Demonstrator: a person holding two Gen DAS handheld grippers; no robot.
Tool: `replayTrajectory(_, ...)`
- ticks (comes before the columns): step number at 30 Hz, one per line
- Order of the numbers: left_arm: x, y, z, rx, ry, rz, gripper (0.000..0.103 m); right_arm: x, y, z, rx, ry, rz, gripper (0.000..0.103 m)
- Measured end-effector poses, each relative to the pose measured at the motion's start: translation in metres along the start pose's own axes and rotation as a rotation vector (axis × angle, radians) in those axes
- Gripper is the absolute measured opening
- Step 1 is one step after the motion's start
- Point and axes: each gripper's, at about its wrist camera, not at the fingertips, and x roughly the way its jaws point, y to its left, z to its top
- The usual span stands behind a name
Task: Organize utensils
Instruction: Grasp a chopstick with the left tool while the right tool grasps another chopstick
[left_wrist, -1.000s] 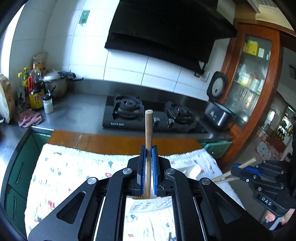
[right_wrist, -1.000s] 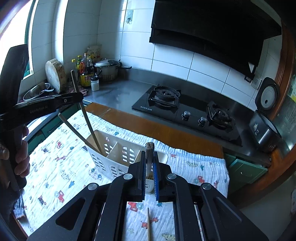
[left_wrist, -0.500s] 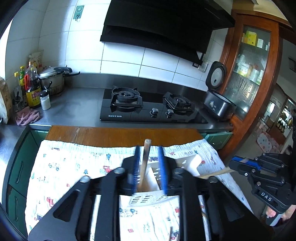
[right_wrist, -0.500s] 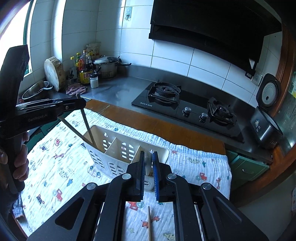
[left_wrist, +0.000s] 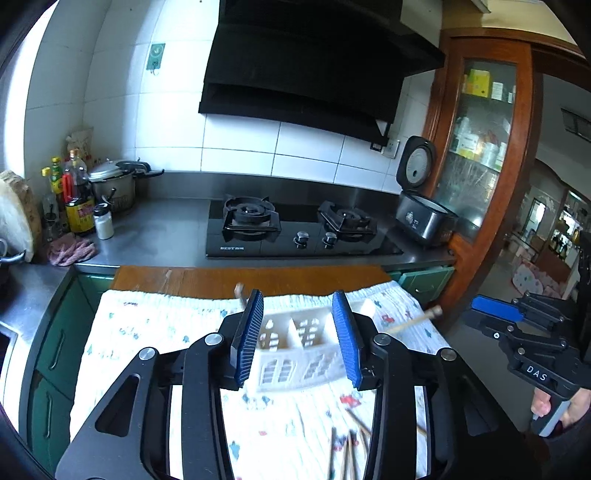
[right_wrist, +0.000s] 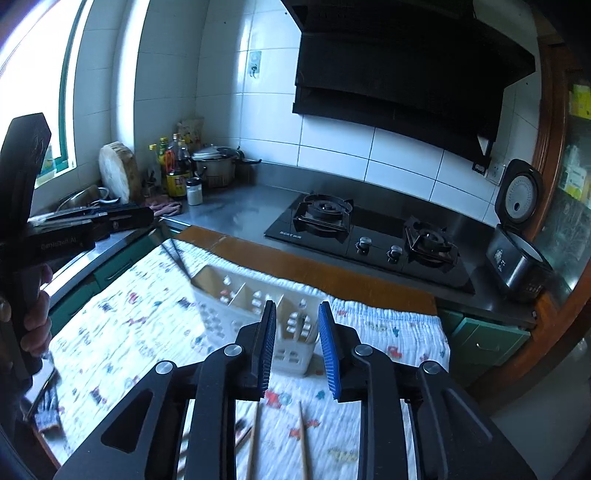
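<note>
A white slotted utensil caddy (left_wrist: 299, 347) (right_wrist: 255, 314) with three compartments stands on a printed cloth. My left gripper (left_wrist: 298, 341) is open and empty just above and in front of it. Wooden chopsticks stick out of the caddy's left end (left_wrist: 240, 291) and right end (left_wrist: 415, 321). My right gripper (right_wrist: 295, 347) is open and empty above the caddy's right end; it also shows at the right of the left wrist view (left_wrist: 517, 332). Loose chopsticks (right_wrist: 303, 439) (left_wrist: 349, 448) lie on the cloth near me.
The cloth (right_wrist: 122, 317) covers a wooden table (left_wrist: 258, 277) in front of a steel counter with a gas hob (left_wrist: 295, 229), rice cooker (left_wrist: 421, 218), pot and bottles (left_wrist: 77, 206). A cutting board (right_wrist: 116, 171) leans at the left.
Both grippers have opened and let go of the chopsticks they held upright. The chopsticks now rest in the caddy. Both grippers have pulled back from the caddy.
</note>
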Motion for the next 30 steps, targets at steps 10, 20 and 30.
replayTrajectory(10,-0.060,-0.004,-0.086,0.033,0.035,-0.012,0.051,-0.034,0.038,-0.104,-0.028,0.026,0.029,0.024)
replayTrajectory(20,-0.067,-0.007,-0.171,0.038,0.158,-0.033,0.051,-0.012,0.065,-0.207,0.019,0.150,0.050,0.023)
replayTrajectory(30,-0.055,-0.001,-0.235,0.003,0.266,-0.042,0.051,0.010,0.057,-0.249,0.089,0.219,0.040,0.020)
